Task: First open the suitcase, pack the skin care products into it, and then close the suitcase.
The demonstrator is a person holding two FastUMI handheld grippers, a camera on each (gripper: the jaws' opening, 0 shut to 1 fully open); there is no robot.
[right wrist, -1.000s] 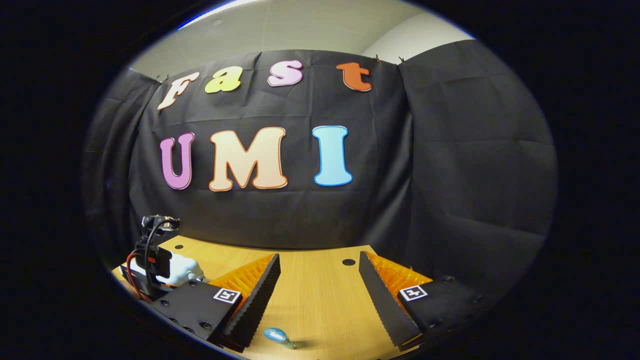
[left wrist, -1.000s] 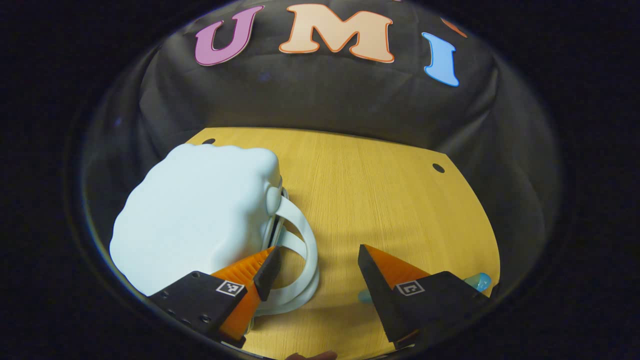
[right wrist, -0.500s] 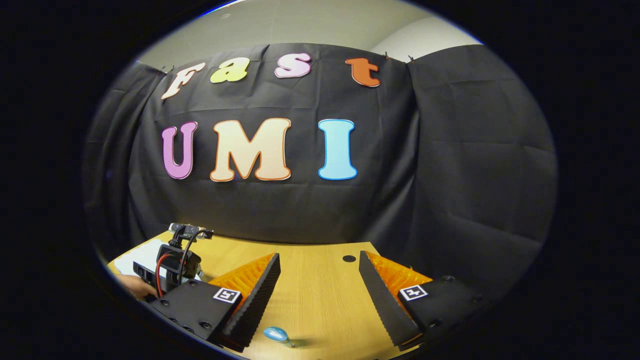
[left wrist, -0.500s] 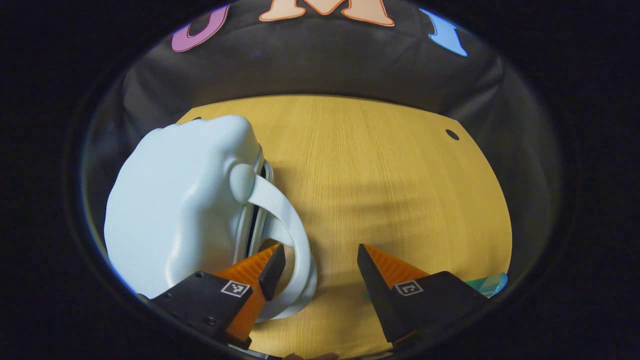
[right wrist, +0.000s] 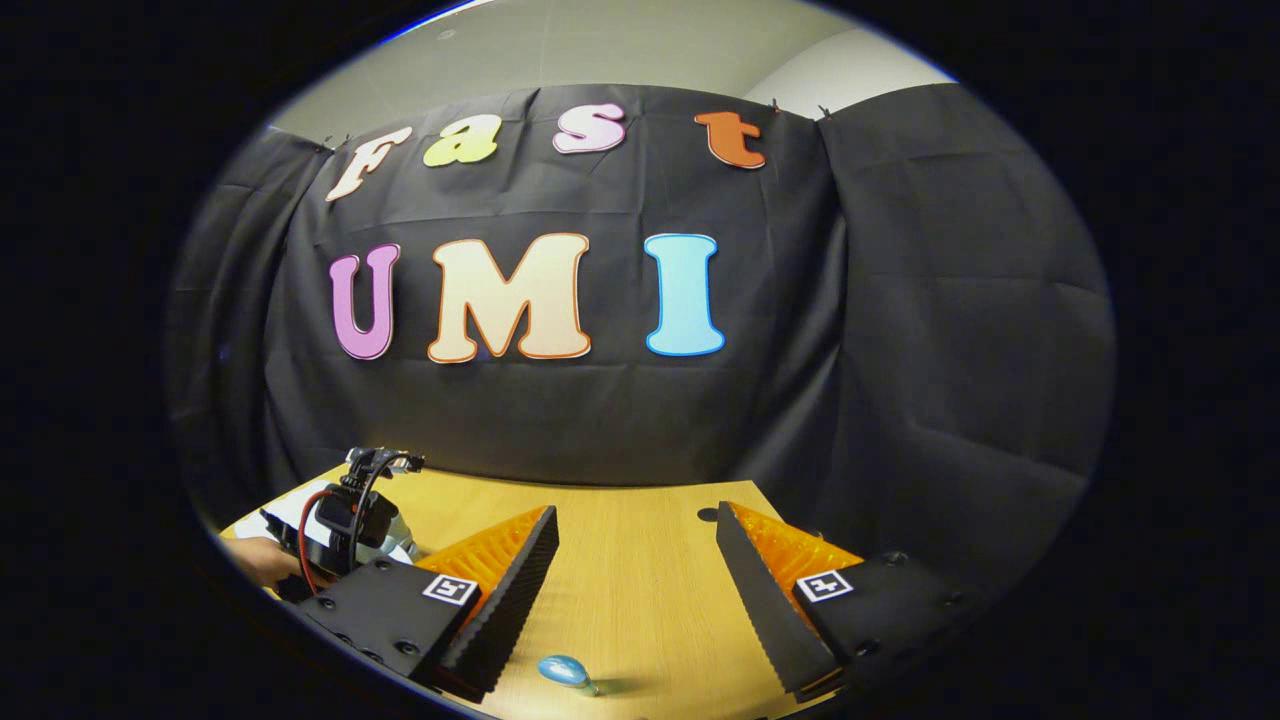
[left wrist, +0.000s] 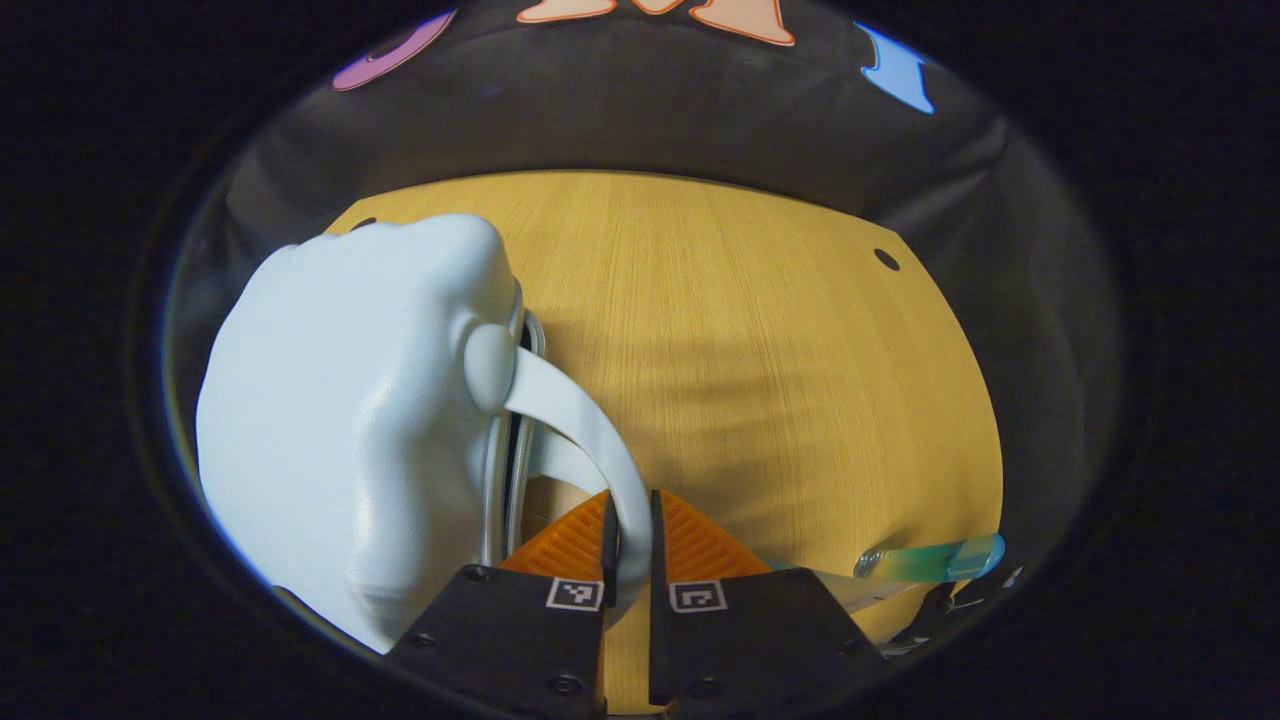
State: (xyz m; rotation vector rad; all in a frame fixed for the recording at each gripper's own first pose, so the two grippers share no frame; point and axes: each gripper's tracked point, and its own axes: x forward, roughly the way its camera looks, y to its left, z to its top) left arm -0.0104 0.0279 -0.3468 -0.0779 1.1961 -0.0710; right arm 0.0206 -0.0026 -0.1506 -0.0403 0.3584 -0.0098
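- Left gripper view: the suitcase [left wrist: 340, 420] is a small pale blue hard shell with rounded, lumpy contours, sitting on the left part of the wooden table [left wrist: 760, 360].
- Its two halves meet along a dark seam with pale trim; the seam faces the middle of the table and shows no wide gap, so nothing of the inside can be seen.
- A curved handle [left wrist: 575, 420] of the same pale blue arcs from a round boss on the shell towards the camera.
- The left gripper [left wrist: 630, 530] is pinched on that handle, an orange finger pressing each side of the strap.
- A skin care tube [left wrist: 930, 560], clear green fading to blue, lies on the table at the lower right, well apart from the suitcase, its long axis nearly level across the view.
- Right gripper view: the right gripper [right wrist: 635, 590] hovers over the table with its fingers spread wide and nothing between them.
- A small blue product [right wrist: 563, 671] lies on the table in front of its fingers.
- At far left the left gripper [right wrist: 345, 520] sits against the suitcase [right wrist: 290, 515].
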